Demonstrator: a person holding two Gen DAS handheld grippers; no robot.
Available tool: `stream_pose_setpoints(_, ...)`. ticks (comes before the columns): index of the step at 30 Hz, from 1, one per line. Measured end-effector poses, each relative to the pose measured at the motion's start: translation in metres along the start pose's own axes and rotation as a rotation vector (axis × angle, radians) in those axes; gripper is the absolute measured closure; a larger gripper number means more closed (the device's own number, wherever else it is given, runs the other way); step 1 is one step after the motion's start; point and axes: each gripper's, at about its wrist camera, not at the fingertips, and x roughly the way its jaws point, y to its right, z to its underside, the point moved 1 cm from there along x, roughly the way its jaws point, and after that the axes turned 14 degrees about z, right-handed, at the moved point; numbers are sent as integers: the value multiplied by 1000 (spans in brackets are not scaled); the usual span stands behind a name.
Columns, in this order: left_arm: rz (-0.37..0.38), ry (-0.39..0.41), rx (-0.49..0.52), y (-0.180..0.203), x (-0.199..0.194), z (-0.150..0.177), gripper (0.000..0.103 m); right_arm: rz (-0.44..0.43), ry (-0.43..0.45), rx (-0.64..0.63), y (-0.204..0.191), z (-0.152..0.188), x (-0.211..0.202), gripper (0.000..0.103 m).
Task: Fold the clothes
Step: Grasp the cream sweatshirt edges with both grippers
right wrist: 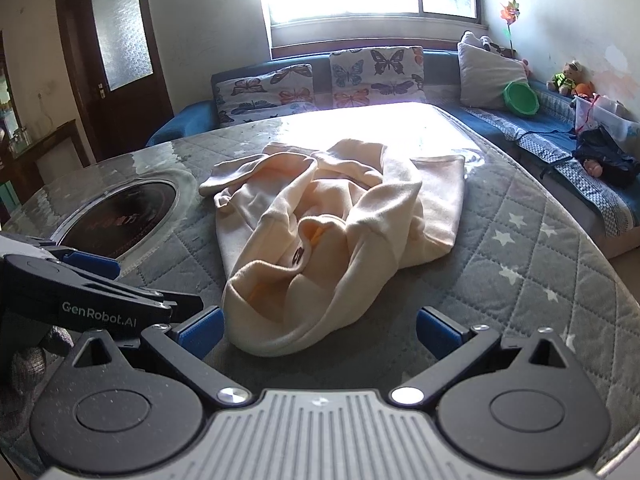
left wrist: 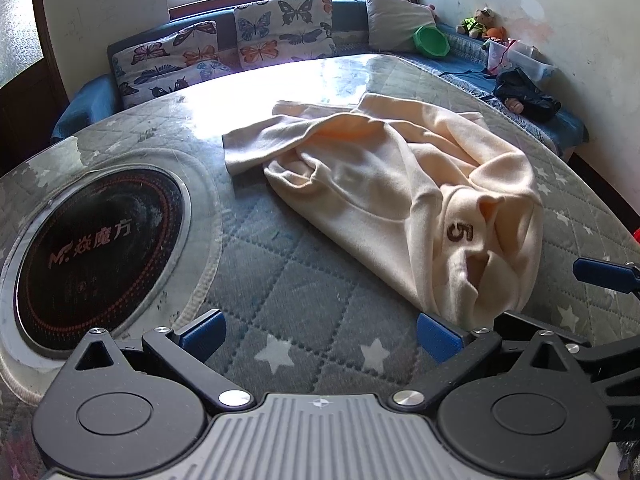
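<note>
A cream sweatshirt (left wrist: pixel 384 184) with a brown "5" on it lies crumpled on the quilted, star-patterned table cover (left wrist: pixel 280 280). My left gripper (left wrist: pixel 320 336) is open and low over the cover, and the garment's near end touches its right pad. In the right wrist view the sweatshirt (right wrist: pixel 320 232) fills the middle, its near rolled edge lying between the fingers of my open right gripper (right wrist: pixel 319 330). Neither gripper holds cloth. The left gripper's fingers (right wrist: pixel 96 262) show at the left, and one of the right gripper's fingers (left wrist: pixel 604 276) shows at the right edge.
A round black induction hob (left wrist: pixel 100 256) is set into the table to the left of the garment. Behind the table runs a blue sofa with butterfly cushions (left wrist: pixel 280 28), a green bowl (left wrist: pixel 432 42), soft toys, a plastic box and dark clothing. A brown door (right wrist: pixel 116 40) stands at the far left.
</note>
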Motion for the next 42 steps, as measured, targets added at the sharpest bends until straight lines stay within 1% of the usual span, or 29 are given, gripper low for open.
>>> stream_pose_setpoints(3, 1, 5, -1, -1, 1, -5, 0, -7, 10, -4, 2, -5, 2, 0)
stream_pose_setpoints(7, 3, 38, -7, -4, -2, -20, 0, -9, 33, 5, 8, -17, 4, 0)
stream_pose_setpoints(11, 26, 63, -20, -8, -3, -37, 0, -3, 55, 21, 18, -34, 9, 1)
stream_pose_setpoints(13, 33, 75, -12, -7, -1, -45, 1, 10, 70, 19, 23, -43, 14, 3)
stream_pose_setpoints(14, 35, 81, -3, -6, 0, -50, 1, 15, 70, 20, 26, -48, 19, 6)
stream_pose_setpoints(16, 47, 91, 7, -4, 5, -59, 4, 23, 71, 23, 31, -59, 29, 7)
stream_pose_setpoints(17, 61, 92, 8, -4, 8, -63, 7, 27, 71, 24, 34, -65, 34, 9)
stream_pose_setpoints(20, 109, 90, 14, 0, 18, -76, 12, 36, 66, 29, 43, -81, 50, 14)
stream_pose_setpoints(22, 128, 87, 29, 4, 25, -82, 14, 39, 54, 32, 49, -91, 63, 14)
stream_pose_setpoints(23, 136, 86, 38, 6, 29, -86, 16, 37, 48, 35, 51, -95, 70, 15)
stream_pose_setpoints(27, 168, 59, 71, 13, 46, -94, 25, 27, 20, 45, 59, -109, 93, 21)
stream_pose_setpoints(29, 177, 42, 75, 13, 54, -96, 28, 16, 4, 43, 58, -115, 106, 24)
stream_pose_setpoints(31, 183, 23, 76, 12, 62, -97, 35, 9, -3, 37, 57, -119, 114, 27)
stream_pose_setpoints(32, 189, 14, 73, 10, 64, -96, 43, -3, -14, 31, 56, -121, 120, 31)
stream_pose_setpoints(33, 196, 4, 70, 9, 67, -96, 49, -10, -20, 24, 55, -122, 124, 32)
stream_pose_setpoints(34, 203, -5, 67, 7, 70, -96, 52, -17, -27, 17, 53, -123, 128, 32)
stream_pose_setpoints(35, 210, -15, 64, 6, 73, -95, 58, -25, -41, 7, 49, -124, 135, 34)
stream_pose_setpoints(36, 220, -19, 61, 5, 74, -95, 66, -34, -53, 2, 47, -124, 139, 38)
stream_pose_setpoints(37, 231, -22, 58, 3, 75, -94, 70, -43, -64, -4, 44, -124, 144, 41)
stream_pose_setpoints(39, 254, -21, 58, 2, 74, -93, 84, -53, -87, -9, 39, -123, 151, 52)
stream_pose_setpoints(40, 266, -15, 63, 2, 73, -92, 87, -55, -90, -11, 37, -122, 152, 57)
stream_pose_setpoints(41, 277, -7, 72, 3, 70, -91, 93, -61, -91, -16, 35, -121, 151, 67)
stream_pose_setpoints(42, 278, 4, 78, 3, 68, -91, 96, -66, -91, -20, 34, -119, 150, 75)
